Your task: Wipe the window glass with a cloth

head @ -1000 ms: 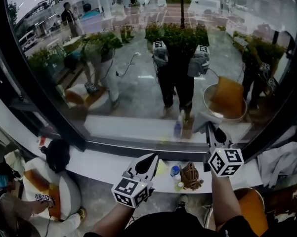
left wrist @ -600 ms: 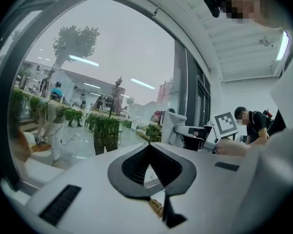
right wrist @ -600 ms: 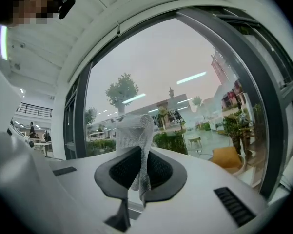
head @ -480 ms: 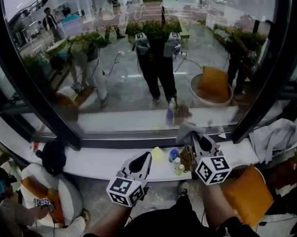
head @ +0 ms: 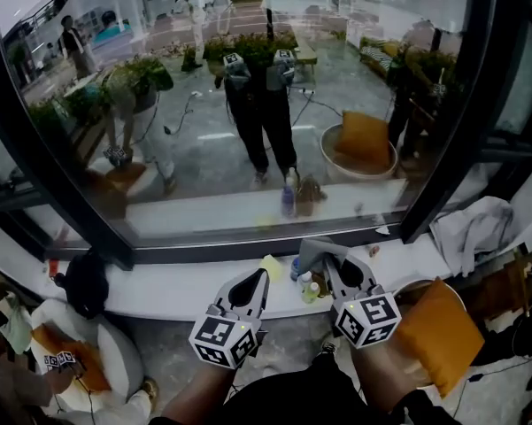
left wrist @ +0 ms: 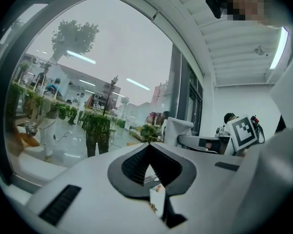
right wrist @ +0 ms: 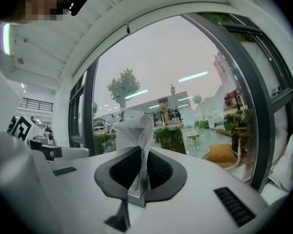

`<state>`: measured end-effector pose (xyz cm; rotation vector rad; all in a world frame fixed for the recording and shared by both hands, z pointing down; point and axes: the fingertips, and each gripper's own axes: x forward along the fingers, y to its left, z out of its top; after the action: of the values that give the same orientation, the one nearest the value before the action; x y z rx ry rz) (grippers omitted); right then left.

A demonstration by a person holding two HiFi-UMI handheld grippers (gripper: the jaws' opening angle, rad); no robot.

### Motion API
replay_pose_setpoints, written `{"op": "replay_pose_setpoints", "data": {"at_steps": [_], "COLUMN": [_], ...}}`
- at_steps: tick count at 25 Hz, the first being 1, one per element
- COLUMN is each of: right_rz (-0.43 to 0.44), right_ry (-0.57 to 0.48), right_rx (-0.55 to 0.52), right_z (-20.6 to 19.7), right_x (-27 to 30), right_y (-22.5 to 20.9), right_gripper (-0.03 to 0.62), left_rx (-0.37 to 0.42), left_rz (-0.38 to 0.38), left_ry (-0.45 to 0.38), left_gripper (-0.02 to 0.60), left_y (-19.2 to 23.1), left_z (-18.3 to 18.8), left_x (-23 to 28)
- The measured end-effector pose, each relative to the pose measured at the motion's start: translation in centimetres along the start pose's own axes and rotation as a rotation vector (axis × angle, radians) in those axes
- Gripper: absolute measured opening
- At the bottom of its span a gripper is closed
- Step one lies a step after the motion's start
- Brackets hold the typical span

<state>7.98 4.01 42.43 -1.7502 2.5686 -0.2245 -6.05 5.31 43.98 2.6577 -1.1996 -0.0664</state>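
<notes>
**Window pane, cloth down at sill**

Window glass (head: 248, 122) fills the front, with a white sill (head: 177, 286) under it. Right gripper (right wrist: 139, 152) jaws are clamped on the grey mesh cloth (right wrist: 134, 128), low over the sill. Left gripper (left wrist: 147, 147) jaws are together, nothing between them.

Both are the same build: the left claw (head: 255, 283) and right claw (head: 335, 271) have smooth white shells, dark grey spade-shaped pads (left wrist: 130, 167) with ribbed faces, and black slotted vents (left wrist: 61, 204) on the sides. The left marker cube (head: 223, 340) and right marker cube (head: 365, 319) are white with black squares. The person's wearing a black top (head: 288, 401).
</notes>
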Motion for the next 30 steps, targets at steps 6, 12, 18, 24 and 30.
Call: {"op": "replay_pose_setpoints", "data": {"at_steps": [6,12,18,24,30], "right_rz": [0.002,0.009,0.011,0.002,-0.003], "right_ry": [-0.009,-0.002,0.008,0.014,0.01], "right_rx": [-0.002,0.008,0.019,0.022,0.023], "right_z": [0.4,-0.2,-0.7,-0.9,-0.8], "right_x": [-1.1,-1.7,-2.0,-2.1,-2.3], "right_y": [0.2,0.4,0.4,0.0,0.0], "right_gripper": [0.041,0.041,0.041,0.041,0.041], "left_rx": [0.004,0.003,0.004,0.003,0.005], "left_rz": [-0.013,-0.014,-0.013,-0.012,-0.018], "left_ry": [-0.012,-0.009,-0.005,0.0,0.005], "left_gripper": [0.008,0.008,0.008,0.008,0.008], "left_y": [-1.0,-1.3,-1.4,-1.5,-1.7], "left_z": [0.6,0.5,0.2,0.0,-0.1], "left_x": [0.6,0.7,0.5,0.4,0.3]}}
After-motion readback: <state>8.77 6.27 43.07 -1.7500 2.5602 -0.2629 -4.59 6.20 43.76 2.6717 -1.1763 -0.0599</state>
